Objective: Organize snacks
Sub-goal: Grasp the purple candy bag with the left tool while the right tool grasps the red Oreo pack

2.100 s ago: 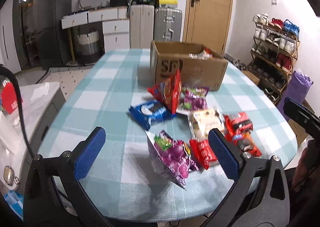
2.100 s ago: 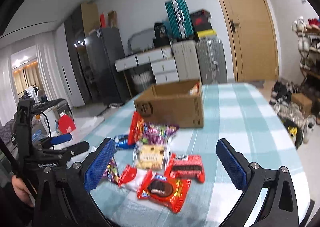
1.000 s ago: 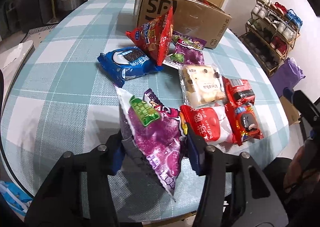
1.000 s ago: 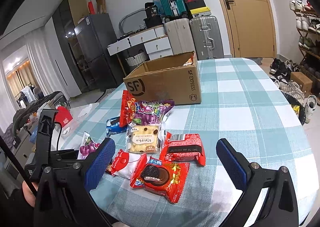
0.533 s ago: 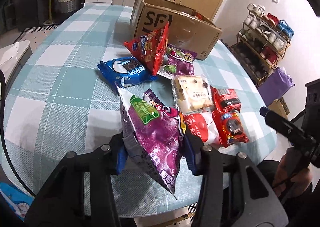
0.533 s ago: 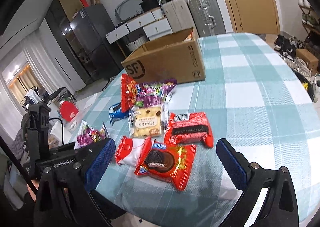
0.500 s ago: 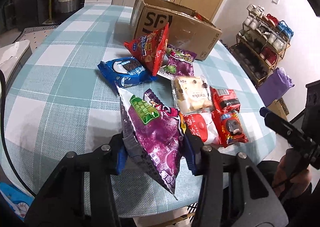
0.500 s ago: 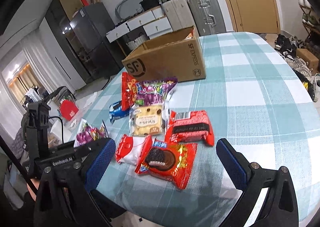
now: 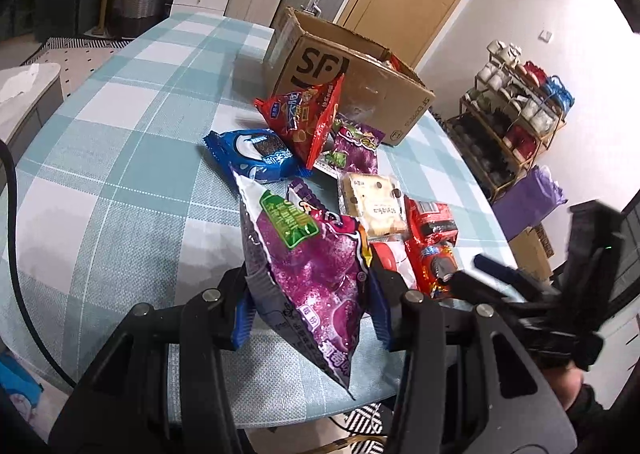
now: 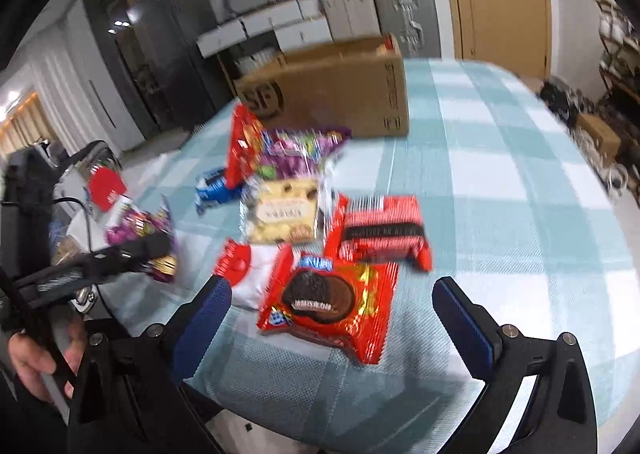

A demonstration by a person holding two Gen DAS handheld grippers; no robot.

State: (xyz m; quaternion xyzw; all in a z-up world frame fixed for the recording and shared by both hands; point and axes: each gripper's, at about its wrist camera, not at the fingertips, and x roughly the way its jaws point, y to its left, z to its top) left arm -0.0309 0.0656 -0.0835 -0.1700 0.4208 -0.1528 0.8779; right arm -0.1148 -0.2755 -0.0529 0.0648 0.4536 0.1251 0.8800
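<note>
My left gripper (image 9: 310, 310) has its two blue pads squeezed on a purple snack bag (image 9: 308, 262). The bag sticks up between the pads and looks lifted off the checked tablecloth (image 9: 120, 190), near the table's front edge.

My right gripper (image 10: 332, 318) has its fingers wide apart with nothing in them. It hangs just above a red cookie pack (image 10: 328, 302) with a dark round cookie on it.

The other snacks lie in a bunch on the cloth: a blue cookie pack (image 9: 256, 158), a red chip bag (image 9: 308, 118) standing on its edge, a small purple candy bag (image 9: 356, 146), a clear pack of pale biscuits (image 9: 374, 204), a red wafer pack (image 10: 382, 230) and a red-and-white pack (image 10: 244, 270).

The brown cardboard box (image 9: 352, 82) sits open at the far end of the bunch. I think the snacks go in there.

So I think this step is the pick-up. Next, my left hand should carry the purple bag over the pile and let it go above the box. My right hand should go down around the red cookie pack and pinch it. The bag is puffy and slippery, so I should hold it firmly.
</note>
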